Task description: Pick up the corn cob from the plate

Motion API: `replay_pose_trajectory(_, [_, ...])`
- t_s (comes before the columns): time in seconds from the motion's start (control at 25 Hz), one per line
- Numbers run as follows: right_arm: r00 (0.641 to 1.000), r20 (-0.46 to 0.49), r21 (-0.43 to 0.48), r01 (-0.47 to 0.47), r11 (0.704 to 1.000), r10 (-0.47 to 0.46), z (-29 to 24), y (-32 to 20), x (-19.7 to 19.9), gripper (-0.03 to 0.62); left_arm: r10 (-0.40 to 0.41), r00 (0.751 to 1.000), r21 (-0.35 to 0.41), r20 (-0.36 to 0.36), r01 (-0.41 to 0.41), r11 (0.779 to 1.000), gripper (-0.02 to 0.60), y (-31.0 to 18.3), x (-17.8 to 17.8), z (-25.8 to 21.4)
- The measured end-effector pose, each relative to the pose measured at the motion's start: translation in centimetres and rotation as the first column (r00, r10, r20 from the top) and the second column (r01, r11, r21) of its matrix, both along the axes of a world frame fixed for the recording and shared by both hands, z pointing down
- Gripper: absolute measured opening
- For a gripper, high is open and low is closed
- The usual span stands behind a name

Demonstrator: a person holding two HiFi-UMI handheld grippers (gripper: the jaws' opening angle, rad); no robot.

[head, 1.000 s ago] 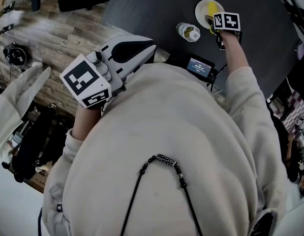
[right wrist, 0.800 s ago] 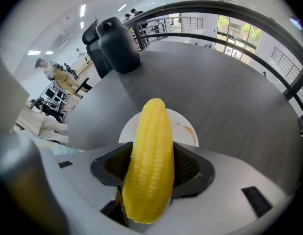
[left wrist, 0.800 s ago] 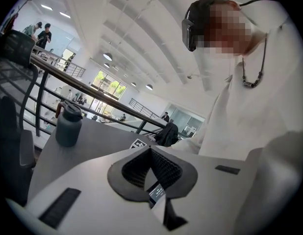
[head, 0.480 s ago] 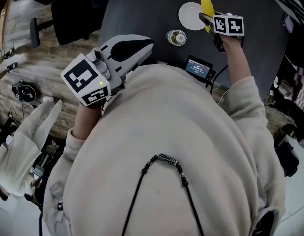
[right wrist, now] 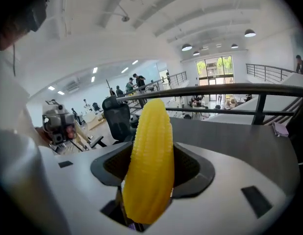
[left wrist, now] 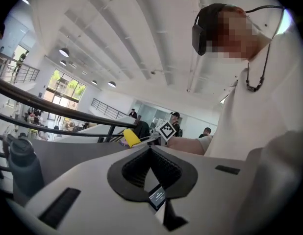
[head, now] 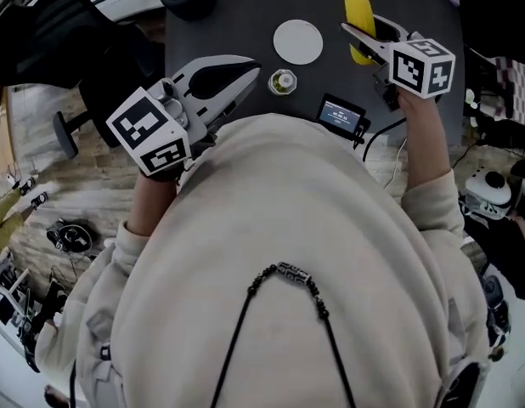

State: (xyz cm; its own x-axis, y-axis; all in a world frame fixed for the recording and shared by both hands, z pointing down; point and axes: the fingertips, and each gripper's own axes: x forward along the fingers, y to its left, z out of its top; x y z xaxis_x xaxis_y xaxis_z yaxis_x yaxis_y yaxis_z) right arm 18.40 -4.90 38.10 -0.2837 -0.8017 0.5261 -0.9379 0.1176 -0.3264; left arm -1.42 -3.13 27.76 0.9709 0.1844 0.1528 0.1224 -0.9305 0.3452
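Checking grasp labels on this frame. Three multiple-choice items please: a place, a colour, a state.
1. What colour is the plate? A white B yellow C black
2. The left gripper jaws are: A wide open B shut and empty C shut on the plate
3. Where is the corn cob? A on the plate B on the floor C in the right gripper jaws

1 A: it shows white against the dark table. 2 B: the jaws meet, nothing between. 3 C: the jaws clamp it, off the plate.
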Motion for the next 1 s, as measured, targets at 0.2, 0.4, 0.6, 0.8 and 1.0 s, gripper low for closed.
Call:
replay_pose_trajectory(0.2, [0.998, 0.047, 0.164, -0.053, 0.985, 0.046, -6.0, 2.7, -1.5, 0.249, 0.078, 0.997, 0.022, -0.022, -0.077, 0.997, 0.005, -0.2, 1.4, -0.5])
replay_pose_trajectory(0.4, [0.996, 0.059, 0.257, -0.078, 0.963, 0.065, -10.5, 4.9, -3.1, 0.249, 0.125, 0.991, 0.024, -0.052, -0.124, 0.992, 0.005, 0.1, 2.3, -1.2])
replay_pose_trajectory(0.6, [0.994, 0.083, 0.304, -0.086, 0.949, 0.064, -13.2, 5.5, -4.3, 0.249, 0.143, 0.987, 0.021, -0.072, -0.142, 0.99, 0.005, -0.1, 2.8, -1.2])
replay_pose_trajectory(0.8, [0.996, 0.074, 0.31, -0.067, 0.948, 0.046, -13.9, 5.7, -5.3, 0.249, 0.137, 0.988, 0.016, -0.073, -0.136, 0.991, 0.005, -0.2, 2.3, -1.0])
replay_pose_trajectory(1.0, [0.996, 0.083, 0.298, -0.061, 0.953, 0.038, -13.7, 5.6, -5.5, 0.249, 0.104, 0.992, 0.012, -0.065, -0.103, 0.995, 0.005, -0.9, 1.8, -0.9])
